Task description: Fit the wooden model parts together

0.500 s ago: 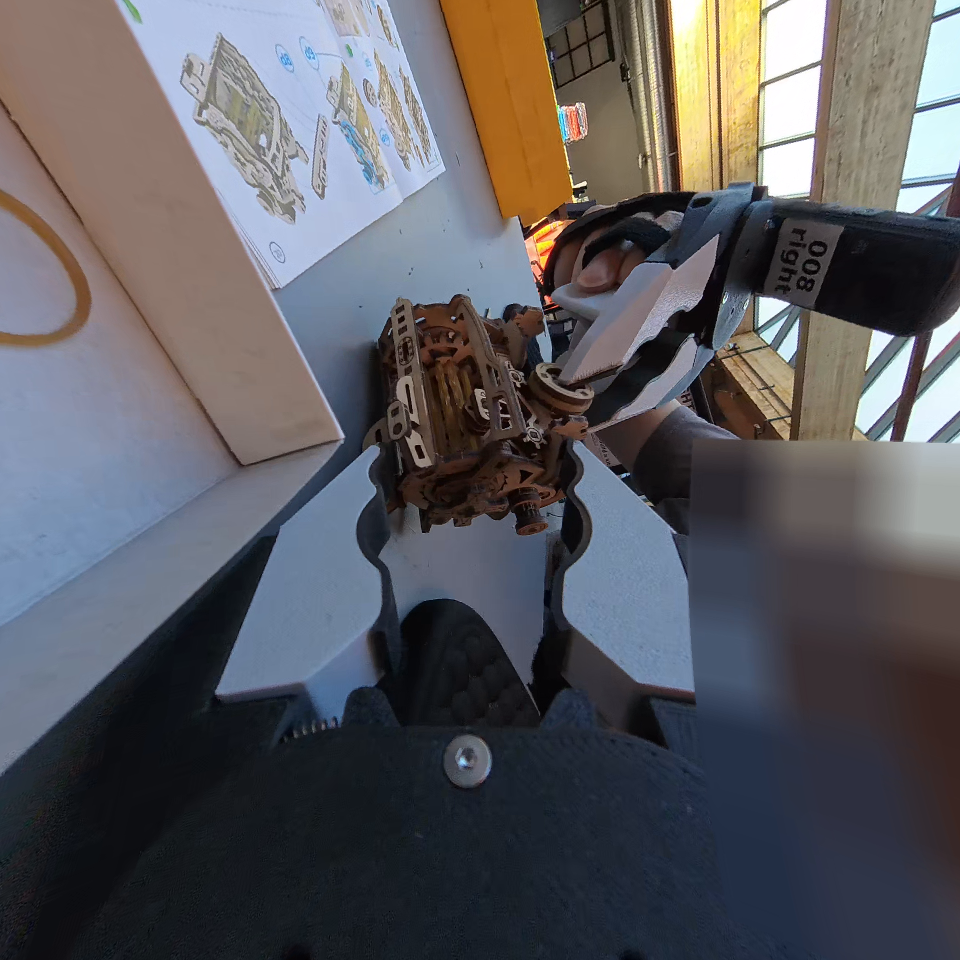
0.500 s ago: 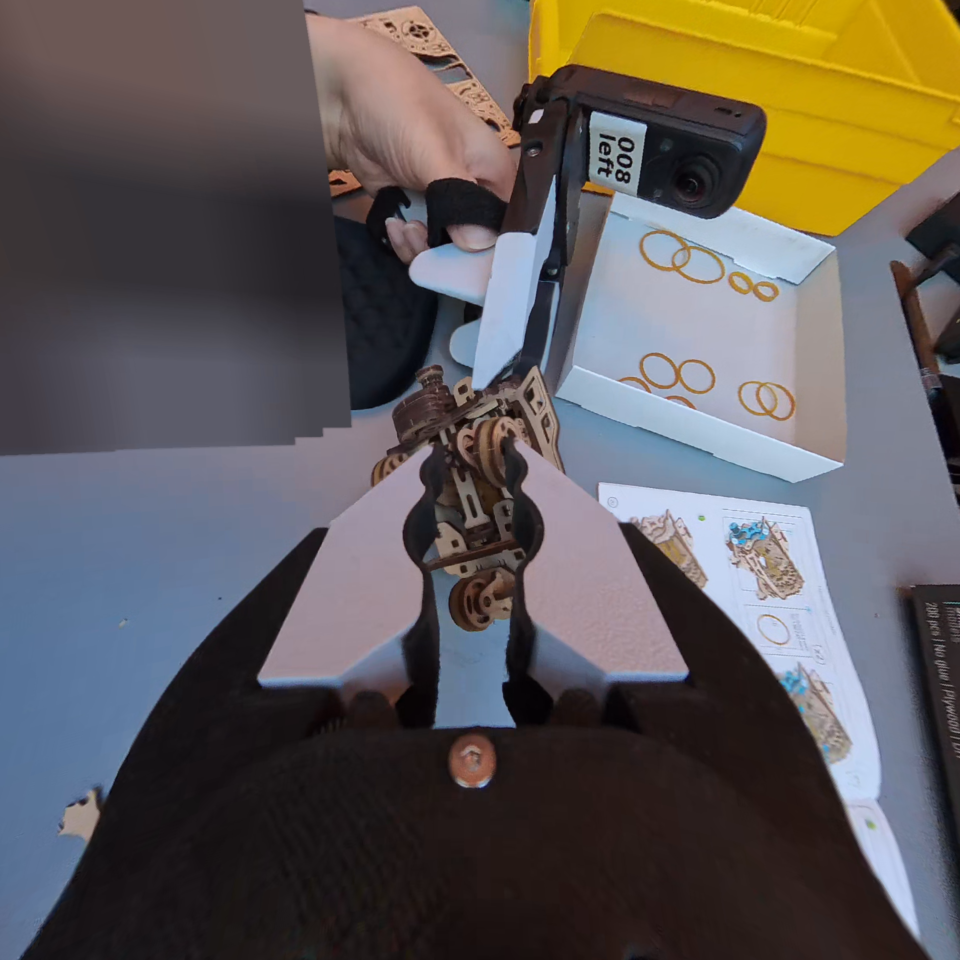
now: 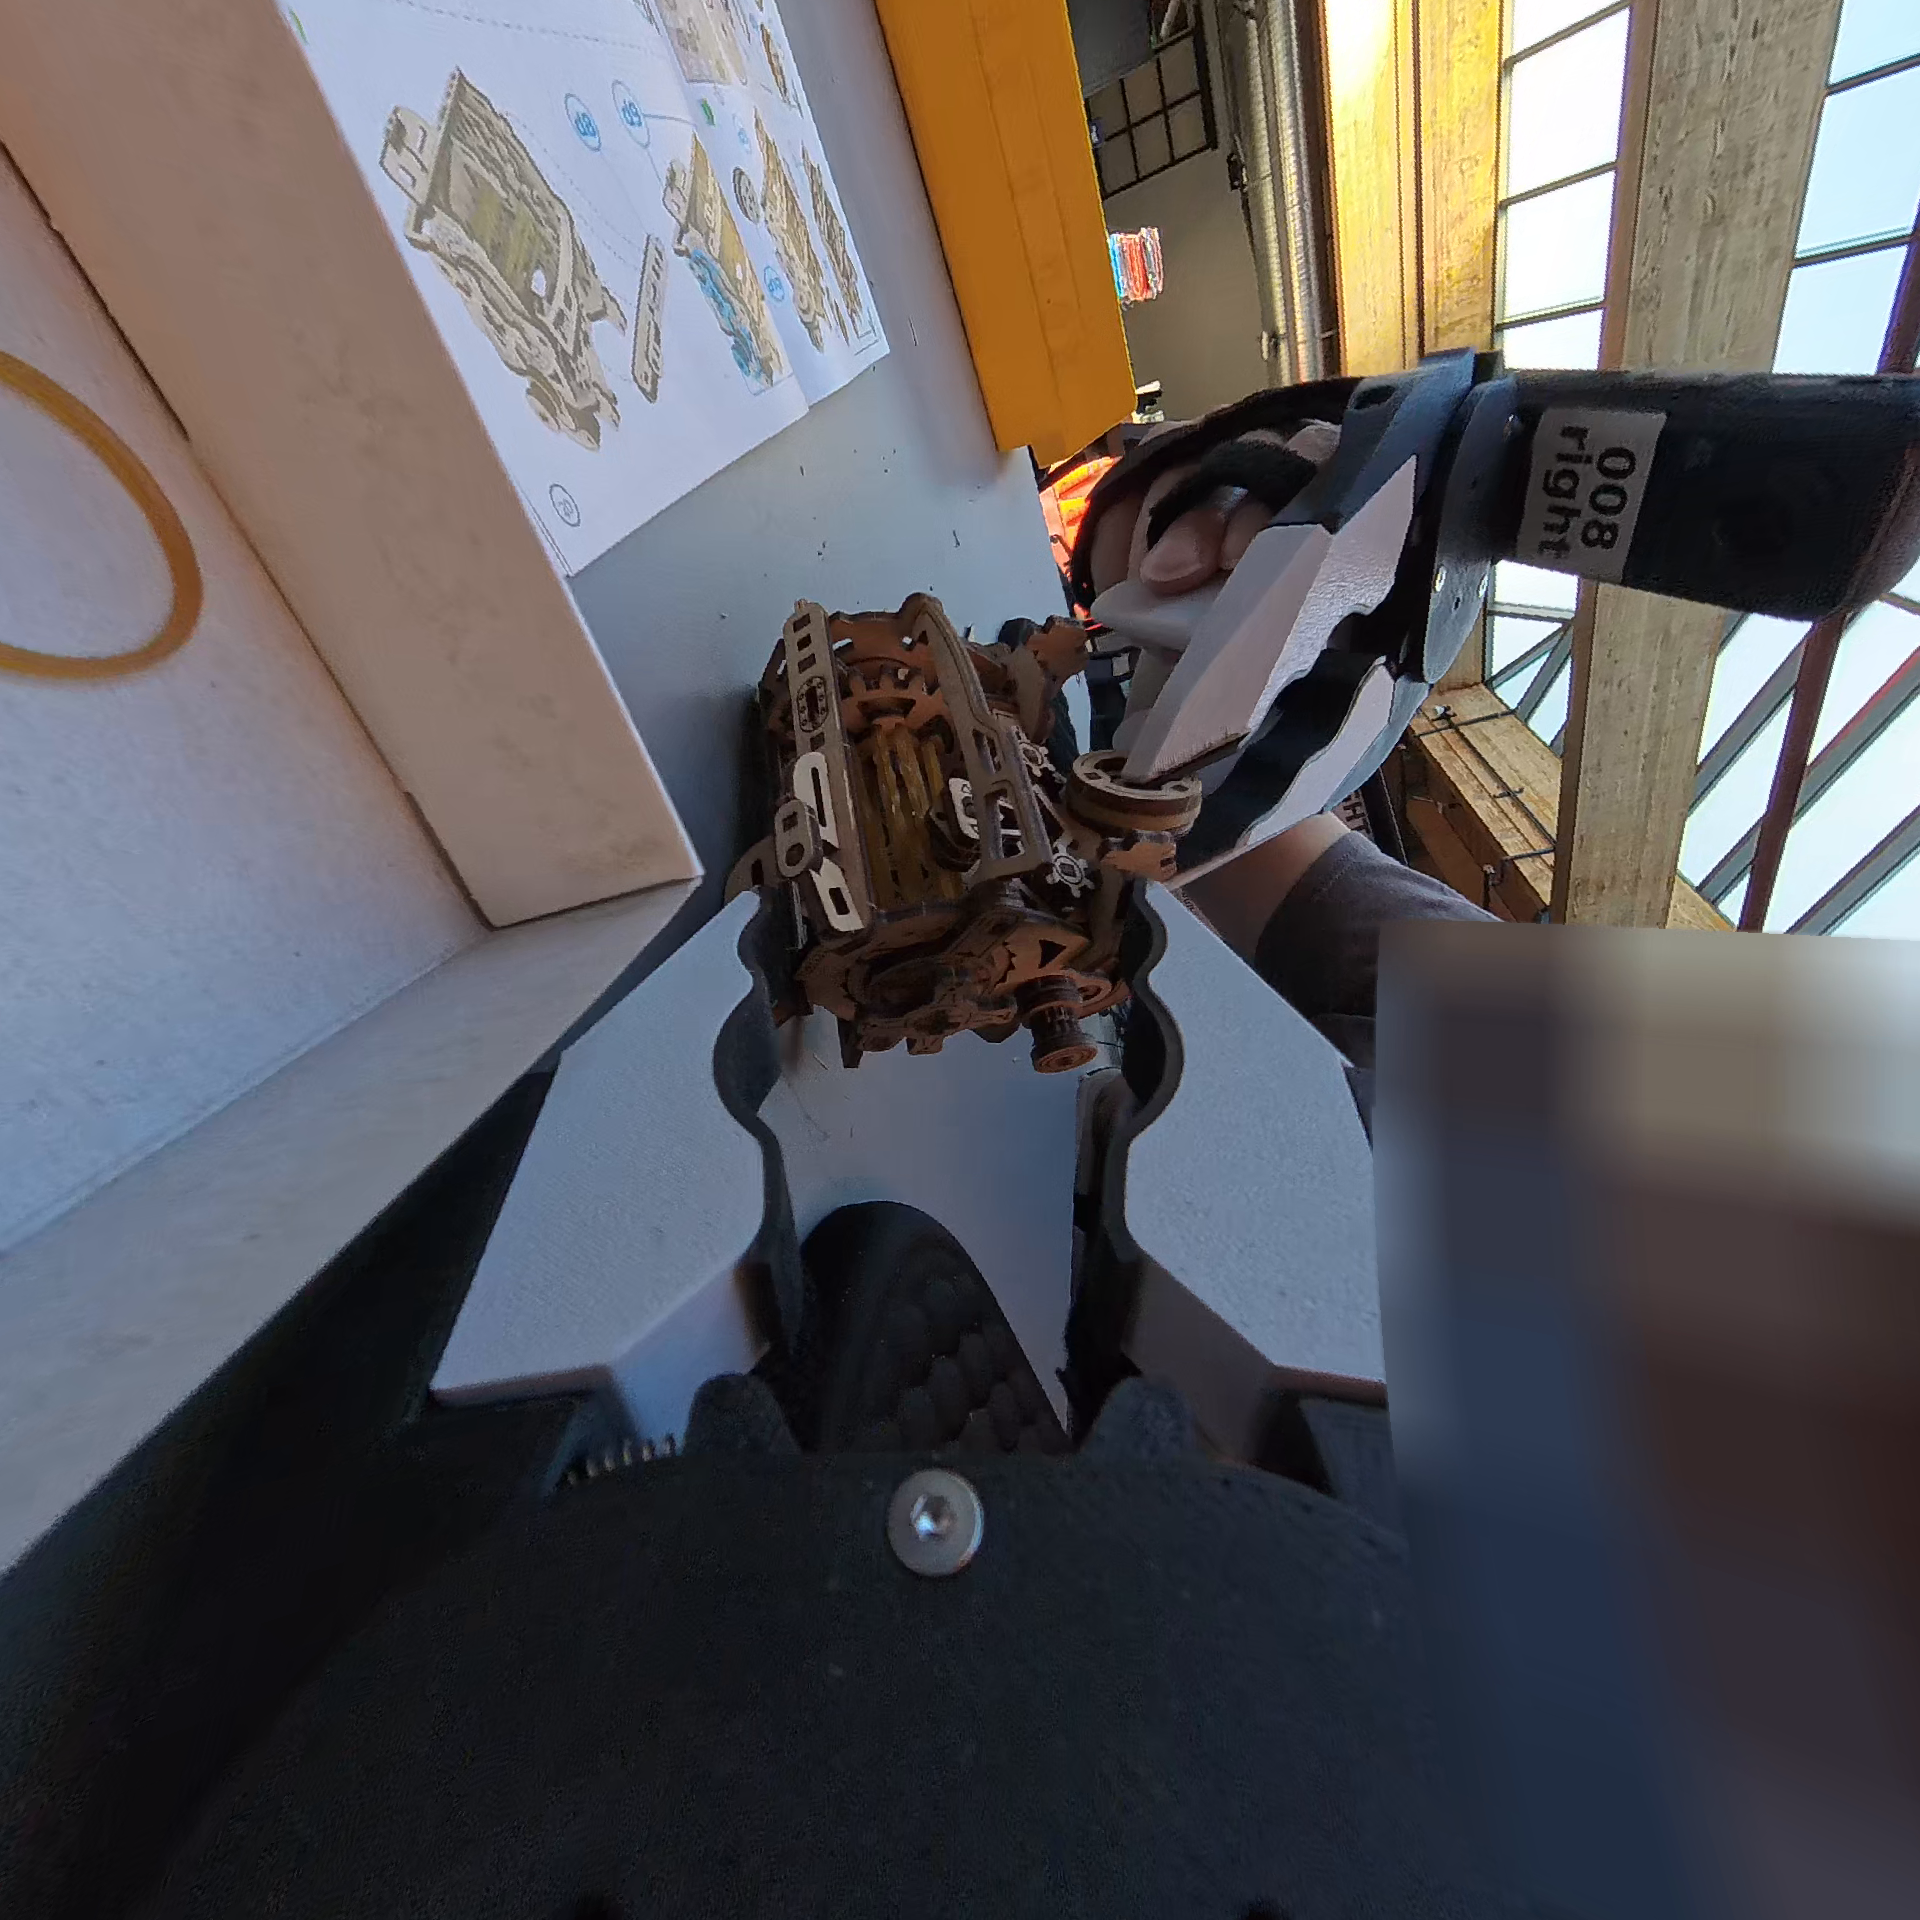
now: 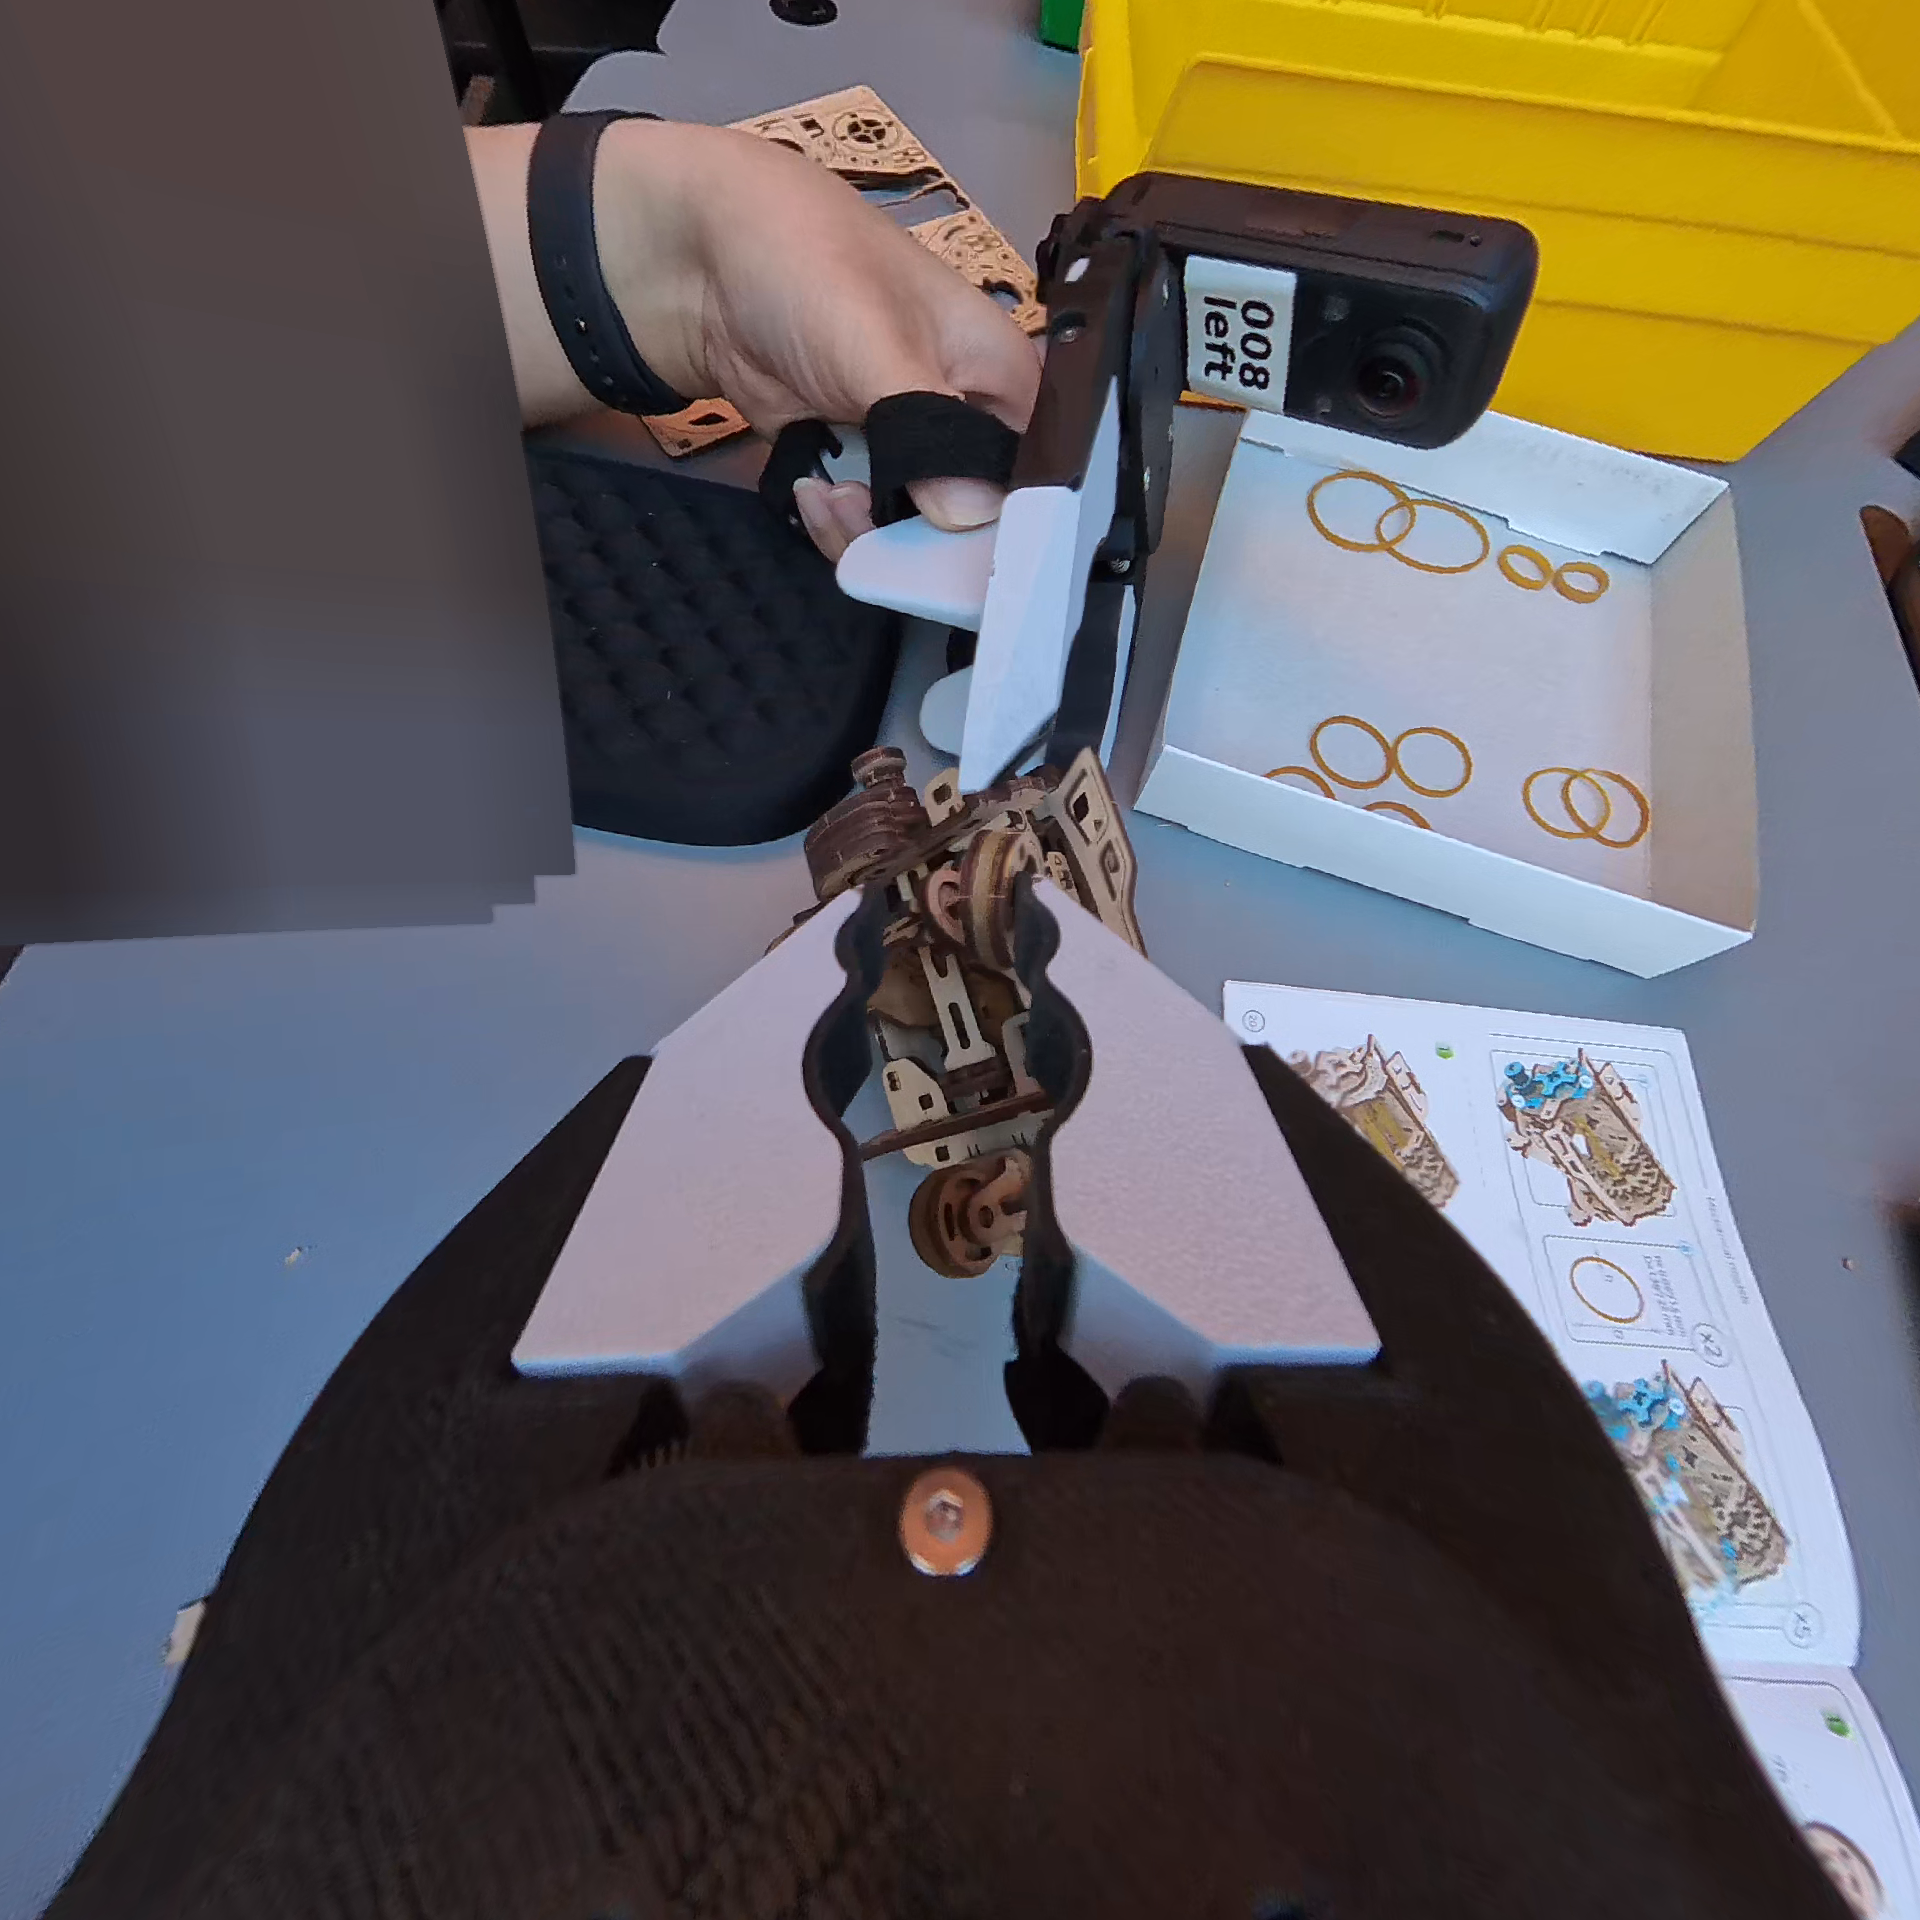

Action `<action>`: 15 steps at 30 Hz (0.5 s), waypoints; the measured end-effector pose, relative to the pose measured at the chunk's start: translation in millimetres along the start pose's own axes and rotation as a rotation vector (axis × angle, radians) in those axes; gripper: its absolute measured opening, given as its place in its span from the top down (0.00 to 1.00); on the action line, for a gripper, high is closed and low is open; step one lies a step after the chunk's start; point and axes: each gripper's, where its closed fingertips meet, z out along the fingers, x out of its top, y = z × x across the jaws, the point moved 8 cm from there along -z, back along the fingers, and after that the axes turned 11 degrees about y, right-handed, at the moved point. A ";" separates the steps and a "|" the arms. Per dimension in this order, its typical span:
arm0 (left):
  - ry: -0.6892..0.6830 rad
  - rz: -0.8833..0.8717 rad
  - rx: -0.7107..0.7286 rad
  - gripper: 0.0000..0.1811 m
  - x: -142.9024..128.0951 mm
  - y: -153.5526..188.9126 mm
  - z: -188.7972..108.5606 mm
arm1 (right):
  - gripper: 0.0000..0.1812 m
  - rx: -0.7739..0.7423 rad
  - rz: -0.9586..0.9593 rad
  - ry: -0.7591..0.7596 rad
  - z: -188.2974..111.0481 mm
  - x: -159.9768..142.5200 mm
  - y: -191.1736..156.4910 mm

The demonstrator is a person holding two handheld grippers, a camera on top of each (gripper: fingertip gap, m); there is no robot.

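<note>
The wooden model [image 3: 925, 831] sits on the grey tabletop [image 4: 312, 1091], near the middle of both views. The left hand-held gripper [image 3: 940, 925] has its two fingers squeezed on the sides of the model. The right hand-held gripper [image 4: 951, 904] comes in from 3 o'clock in the left wrist view, and its fingers pinch a small round wooden wheel [image 3: 1132, 800] on the side of the model. A white tray [image 4: 1455, 883] with yellow rubber bands [image 4: 1392, 535] lies at 2 o'clock in the right wrist view, with the paper instruction sheet [image 4: 1558, 1247] at 4 o'clock and a yellow bin [image 4: 1558, 156] at 1 o'clock
</note>
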 end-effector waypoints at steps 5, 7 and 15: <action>0.000 -0.001 0.000 0.64 0.2 0.0 0.1 | 0.87 -0.047 -0.094 -0.029 2.9 0.9 -4.4; 0.002 -0.003 -0.001 0.64 0.2 -0.1 -0.2 | 0.87 -0.050 -0.085 -0.034 3.3 2.5 -5.0; -0.003 0.007 0.003 0.64 -0.1 0.3 0.4 | 0.91 -0.008 -0.010 0.002 3.0 7.4 -4.5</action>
